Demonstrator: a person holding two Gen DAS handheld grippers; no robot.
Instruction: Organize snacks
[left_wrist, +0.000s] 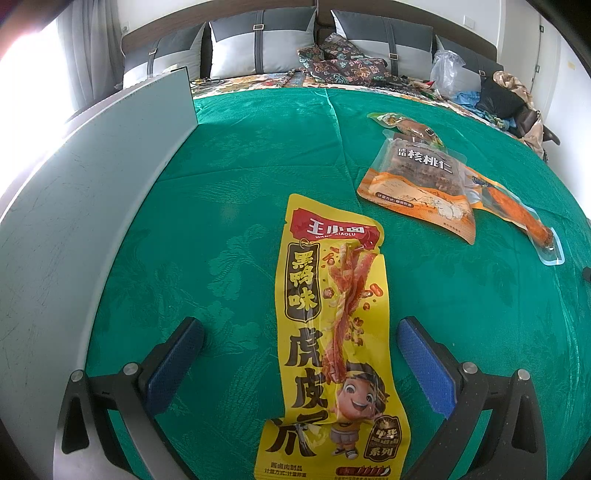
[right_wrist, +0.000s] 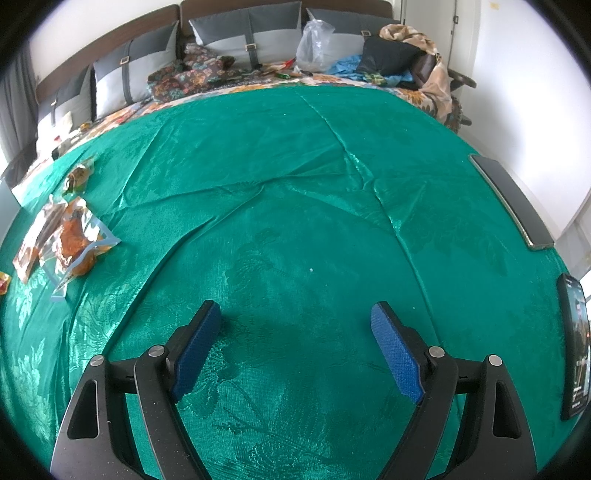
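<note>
**Left claw lined up over the yellow pack: take it cleanly**

Your left claw (left_wrist: 299, 332) is spread wide with nothing in it, and the yellow snack pack (left_wrist: 332, 332) lies flat on the green cloth (left_wrist: 240, 155) between its two blue pads (left_wrist: 173, 362), running lengthwise away from you. The pale grey board (left_wrist: 92, 192) stands just to the left. Further off to the right sit the orange walnut pack (left_wrist: 421, 184), a clear pouch with an orange stick (left_wrist: 517, 214) partly under it, and a small brown pouch (left_wrist: 406, 127) beyond.

Your right claw (right_wrist: 295, 339) is also wide open and empty, above bare cloth, with the snack pile (right_wrist: 62, 236) well off to its left and a phone (right_wrist: 576, 347) at the right edge.

The pack is thin and lies flush, so come down low and let the pads meet its long edges squarely; closing high would likely just skate over the film. Pinch near the middle so it does not droop. Expect the slick cloth to bunch, so lift straight up.
</note>
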